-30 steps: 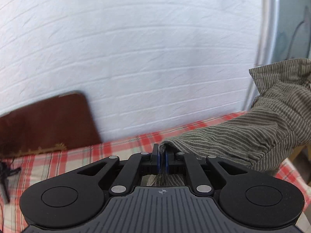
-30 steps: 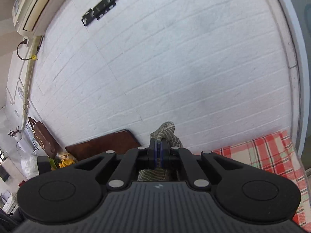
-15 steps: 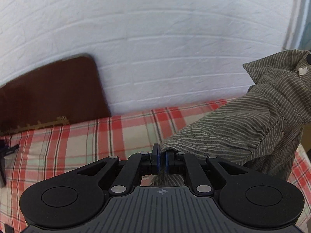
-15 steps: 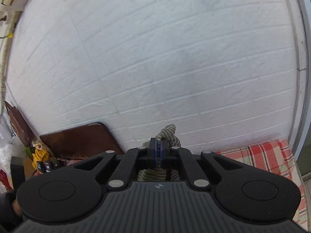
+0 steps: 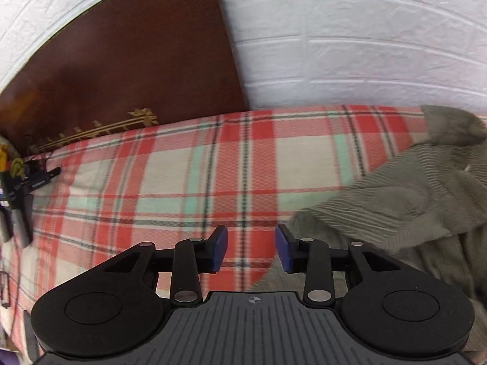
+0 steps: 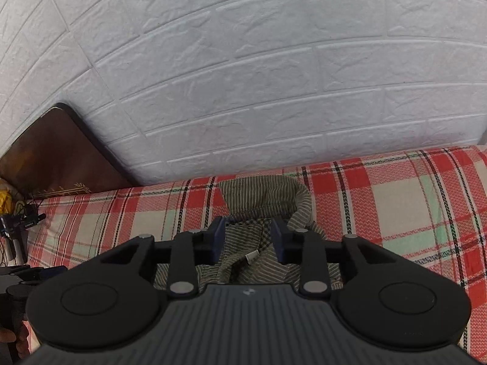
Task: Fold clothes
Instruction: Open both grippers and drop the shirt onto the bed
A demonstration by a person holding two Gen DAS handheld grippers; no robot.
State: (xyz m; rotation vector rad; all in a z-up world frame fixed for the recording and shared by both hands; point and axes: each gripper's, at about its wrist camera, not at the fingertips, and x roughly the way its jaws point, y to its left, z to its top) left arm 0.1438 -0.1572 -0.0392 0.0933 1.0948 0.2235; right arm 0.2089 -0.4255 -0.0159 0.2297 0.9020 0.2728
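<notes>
A striped shirt [image 6: 261, 200] is lying on the plaid bed [image 5: 170, 188] beside a white brick wall [image 6: 243, 76]; the left tool [image 5: 251, 251] and right tool [image 6: 248, 240] are opening, gripping nothing.

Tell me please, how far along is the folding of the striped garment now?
Done: the striped garment lies on the plaid bed cover. In hand: both tongs are opening; the left tongs have only cover between their pads, the garment lying beside them, and the right tongs are apart over the cloth without pinching it. Left: the garment looks bunched and wrinkled, so smoothing and the folds themselves probably remain.
</notes>
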